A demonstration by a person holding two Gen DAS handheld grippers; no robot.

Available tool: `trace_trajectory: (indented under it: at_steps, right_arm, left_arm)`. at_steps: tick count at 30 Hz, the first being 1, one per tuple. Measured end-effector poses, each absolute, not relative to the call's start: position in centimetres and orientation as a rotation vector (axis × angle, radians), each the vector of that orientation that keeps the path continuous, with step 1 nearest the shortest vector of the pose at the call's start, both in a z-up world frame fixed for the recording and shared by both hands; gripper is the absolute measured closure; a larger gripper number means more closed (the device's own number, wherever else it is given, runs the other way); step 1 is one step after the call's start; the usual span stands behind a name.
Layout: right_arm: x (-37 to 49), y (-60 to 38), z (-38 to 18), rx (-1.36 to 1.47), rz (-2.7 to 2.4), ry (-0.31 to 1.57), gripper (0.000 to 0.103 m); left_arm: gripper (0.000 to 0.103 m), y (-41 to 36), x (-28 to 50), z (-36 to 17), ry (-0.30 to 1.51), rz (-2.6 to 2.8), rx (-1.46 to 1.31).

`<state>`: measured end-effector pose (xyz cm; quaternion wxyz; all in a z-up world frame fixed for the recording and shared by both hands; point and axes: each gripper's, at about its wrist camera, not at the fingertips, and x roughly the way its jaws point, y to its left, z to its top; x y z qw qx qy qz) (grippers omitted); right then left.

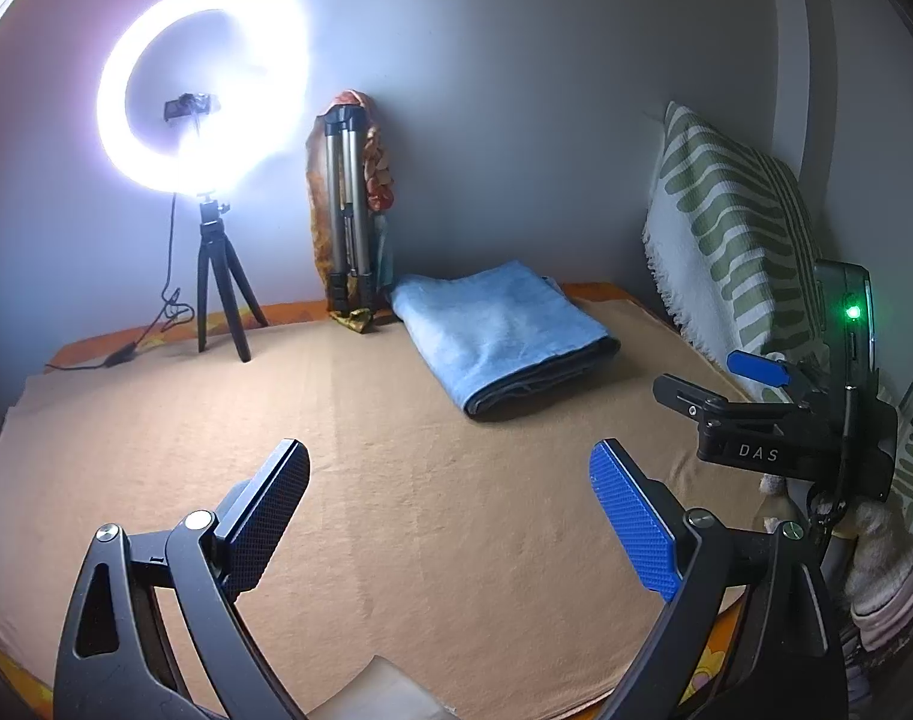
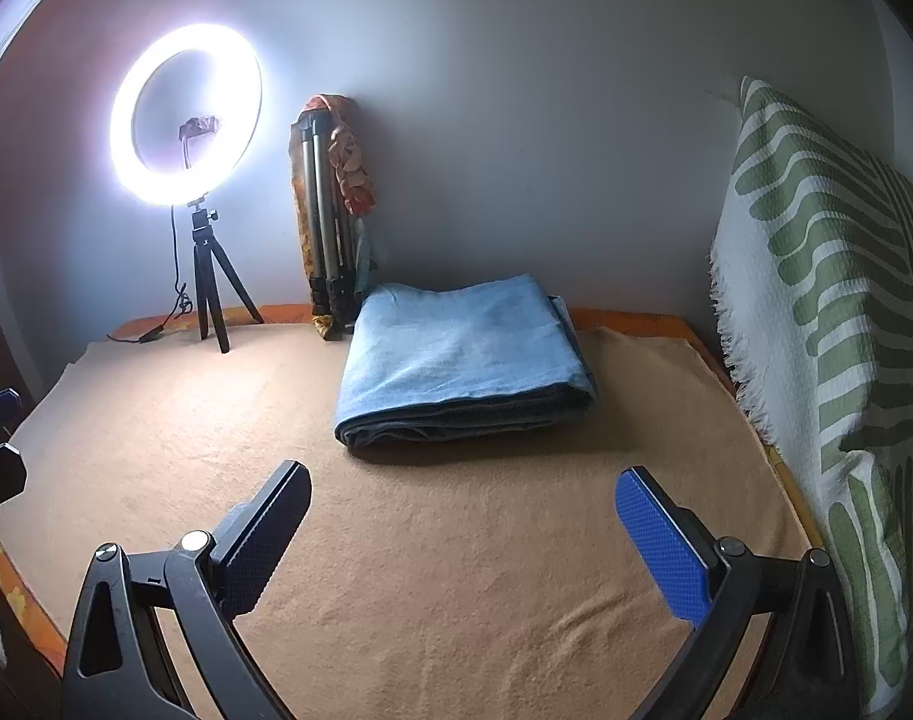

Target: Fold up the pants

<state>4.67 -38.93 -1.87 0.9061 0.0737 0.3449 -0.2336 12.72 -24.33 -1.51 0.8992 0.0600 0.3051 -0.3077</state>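
Observation:
Light blue pants [image 1: 504, 336] lie folded in a flat stack on the tan blanket [image 1: 348, 456], near the back wall; they also show in the right wrist view [image 2: 462, 360]. My left gripper [image 1: 450, 468] is open and empty, held above the blanket in front of the pants. My right gripper [image 2: 465, 492] is open and empty, just in front of the folded pants' near edge. The right gripper's body [image 1: 786, 420] shows at the right of the left wrist view, beside the pants.
A lit ring light on a small black tripod [image 1: 210, 276] stands at the back left with its cable. A folded silver tripod [image 1: 345, 210] leans on the wall. A green-and-white patterned cushion [image 2: 828, 312] stands along the right edge.

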Motion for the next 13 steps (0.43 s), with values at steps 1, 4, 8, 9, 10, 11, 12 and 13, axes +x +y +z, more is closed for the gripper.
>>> trace_trajectory:
  at_steps: [1, 4, 8, 9, 10, 11, 12, 13]
  right_arm:
    - [4.69, -39.0, -1.94, 0.153, -0.481, 0.714, 0.0]
    - [4.85, -39.0, -2.1, 0.157, -0.477, 0.721, 0.0]
    - [5.08, -38.83, -2.22, 0.156, -0.472, 0.725, 0.0]
    - [5.14, -38.79, -2.25, 0.155, -0.471, 0.725, 0.0]
    - [5.2, -38.77, -2.32, 0.154, -0.47, 0.727, 0.0]
    - [5.27, -38.77, -2.37, 0.155, -0.47, 0.729, 0.0]
    - [5.34, -38.77, -2.44, 0.156, -0.469, 0.731, 0.0]
    - [5.4, -38.79, -2.52, 0.156, -0.469, 0.733, 0.0]
  left_arm:
    - [0.008, -24.27, 12.73, -1.52, 0.633, -0.636, 0.123]
    - [0.008, -24.11, 12.69, -1.48, 0.63, -0.633, 0.12]
    - [0.008, -23.92, 12.59, -1.36, 0.619, -0.631, 0.12]
    - [0.008, -23.86, 12.52, -1.31, 0.613, -0.63, 0.121]
    - [0.008, -23.78, 12.41, -1.23, 0.601, -0.625, 0.124]
    - [0.008, -23.79, 12.34, -1.16, 0.595, -0.62, 0.128]
    - [0.008, -23.72, 12.37, -1.15, 0.596, -0.619, 0.13]
    - [0.008, -23.57, 12.48, -1.17, 0.603, -0.62, 0.127]
